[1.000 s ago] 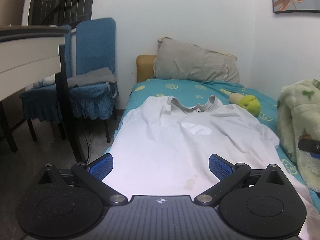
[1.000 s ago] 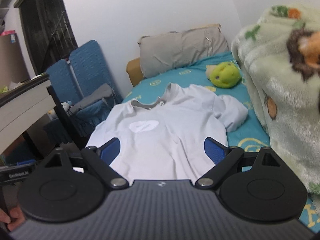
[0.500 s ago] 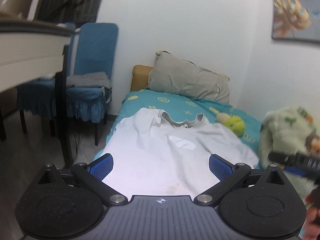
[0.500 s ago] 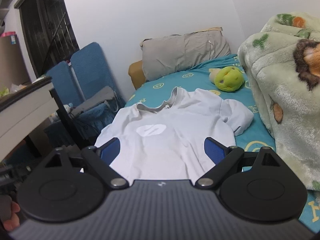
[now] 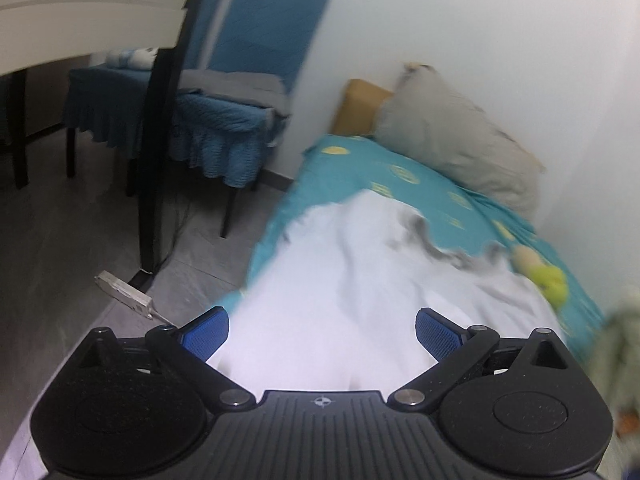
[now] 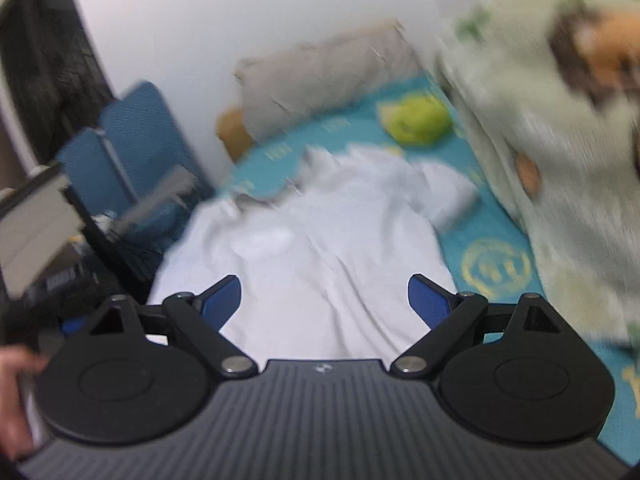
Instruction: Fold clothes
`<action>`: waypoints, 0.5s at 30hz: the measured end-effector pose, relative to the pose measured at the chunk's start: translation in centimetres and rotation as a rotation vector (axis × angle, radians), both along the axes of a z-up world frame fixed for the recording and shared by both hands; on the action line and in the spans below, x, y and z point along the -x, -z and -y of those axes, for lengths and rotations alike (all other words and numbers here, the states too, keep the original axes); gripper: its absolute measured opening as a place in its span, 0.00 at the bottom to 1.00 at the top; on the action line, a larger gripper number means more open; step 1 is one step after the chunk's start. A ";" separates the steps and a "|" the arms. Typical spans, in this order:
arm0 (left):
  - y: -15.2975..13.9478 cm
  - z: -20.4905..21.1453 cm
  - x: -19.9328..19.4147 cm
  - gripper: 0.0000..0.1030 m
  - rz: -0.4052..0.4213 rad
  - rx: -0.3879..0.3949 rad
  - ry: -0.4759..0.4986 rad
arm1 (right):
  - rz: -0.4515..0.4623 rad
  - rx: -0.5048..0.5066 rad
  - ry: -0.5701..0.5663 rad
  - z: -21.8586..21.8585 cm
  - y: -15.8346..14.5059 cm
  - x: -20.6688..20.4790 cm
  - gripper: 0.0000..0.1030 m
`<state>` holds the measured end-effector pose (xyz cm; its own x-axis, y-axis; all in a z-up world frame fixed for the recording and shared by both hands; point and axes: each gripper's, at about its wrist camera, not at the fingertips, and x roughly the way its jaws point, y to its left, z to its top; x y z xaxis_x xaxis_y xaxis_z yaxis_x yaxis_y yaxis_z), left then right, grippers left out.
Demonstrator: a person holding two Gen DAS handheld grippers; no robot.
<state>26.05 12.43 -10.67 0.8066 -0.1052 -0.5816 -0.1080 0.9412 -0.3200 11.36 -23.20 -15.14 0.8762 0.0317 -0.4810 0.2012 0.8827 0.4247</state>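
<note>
A white T-shirt (image 5: pixel 360 280) (image 6: pixel 312 240) with a grey collar lies spread flat on the teal bed sheet (image 5: pixel 420 184) (image 6: pixel 492 264), collar toward the pillow. My left gripper (image 5: pixel 320 330) hovers over the shirt's lower left part, open, nothing between its blue pads (image 5: pixel 204 336). My right gripper (image 6: pixel 324 300) hangs above the shirt's lower edge, also open and empty. Both views are blurred by motion.
A grey pillow (image 5: pixel 460 148) leans at the bed's head, with a green plush toy (image 6: pixel 420 122) beside it. A pale green blanket (image 6: pixel 560 140) is heaped on the right. Blue chairs (image 5: pixel 248 80) and a white desk (image 5: pixel 80 16) stand left of the bed. A hand (image 6: pixel 16 400) shows at the left edge.
The left gripper has swung left and rolled, so the floor and chairs now fill more of its view. The right gripper has dipped slightly toward the shirt. Both stay open.
</note>
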 end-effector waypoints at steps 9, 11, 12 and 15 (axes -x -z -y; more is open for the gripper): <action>3.2 -1.1 -15.1 0.92 -0.022 0.073 -0.131 | -0.020 0.009 0.012 0.3 4.1 -4.7 0.89; 4.2 -0.6 -17.3 0.85 -0.039 0.056 -0.135 | -0.038 0.016 0.008 0.3 5.0 -5.6 0.89; 4.8 -0.2 -18.2 0.81 -0.053 0.040 -0.132 | -0.047 0.009 0.010 0.4 5.5 -6.0 0.89; 6.6 0.8 -20.3 0.67 -0.102 0.013 -0.088 | -0.057 -0.030 0.033 1.3 6.4 -6.5 0.89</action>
<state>46.33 11.63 -17.29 0.7497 -0.0451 -0.6603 -0.2223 0.9226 -0.3154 17.90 -24.46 -21.54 0.8481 0.0182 -0.5296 0.2547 0.8624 0.4376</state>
